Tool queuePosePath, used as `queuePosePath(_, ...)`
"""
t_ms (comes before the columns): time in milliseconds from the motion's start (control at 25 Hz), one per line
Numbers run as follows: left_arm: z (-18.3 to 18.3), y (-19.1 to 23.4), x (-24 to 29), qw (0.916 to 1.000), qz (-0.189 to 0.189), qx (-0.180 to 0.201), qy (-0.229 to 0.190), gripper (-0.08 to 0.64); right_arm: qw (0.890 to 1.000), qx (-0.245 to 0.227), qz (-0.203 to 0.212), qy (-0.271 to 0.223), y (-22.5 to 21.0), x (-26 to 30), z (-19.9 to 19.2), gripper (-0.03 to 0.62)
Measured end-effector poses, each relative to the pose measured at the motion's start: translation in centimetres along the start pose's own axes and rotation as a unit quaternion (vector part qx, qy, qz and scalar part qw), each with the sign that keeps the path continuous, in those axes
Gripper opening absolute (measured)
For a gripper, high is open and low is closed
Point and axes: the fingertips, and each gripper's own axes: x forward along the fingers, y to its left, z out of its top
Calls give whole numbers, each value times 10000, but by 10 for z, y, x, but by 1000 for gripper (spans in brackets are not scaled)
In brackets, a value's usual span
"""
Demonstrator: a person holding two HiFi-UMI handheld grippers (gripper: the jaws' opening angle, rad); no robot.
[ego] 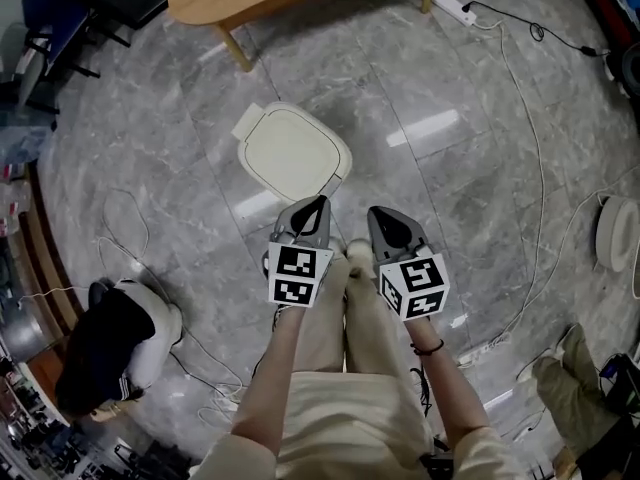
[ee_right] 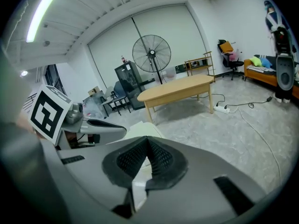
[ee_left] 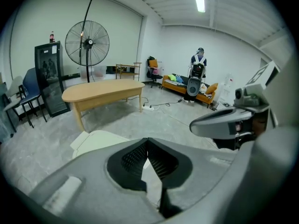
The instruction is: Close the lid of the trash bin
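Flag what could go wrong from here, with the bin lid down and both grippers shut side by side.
1. The trash bin lid looks down, but the head view from above cannot show whether it is fully seated; it might pop open.
2. A white cable lies across the floor on the person's right; a step that way could snag it.
3. A crouching person is close on the left; a careless swing of the left gripper could hit them.

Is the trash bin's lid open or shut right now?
Shut. The trash bin lid lies flat across the top in the head view; no opening shows.
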Motion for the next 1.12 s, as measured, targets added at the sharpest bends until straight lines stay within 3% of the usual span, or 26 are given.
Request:
queuePosePath(560,59,-16,-91,9961,52,-261,-844,23,9973,-547,403,-269,34,-48,71,5)
queuePosePath(1120,117,-10,-175,9852,97,58,-1711,23,9875,-838,532,-1224,75,-115,155,5)
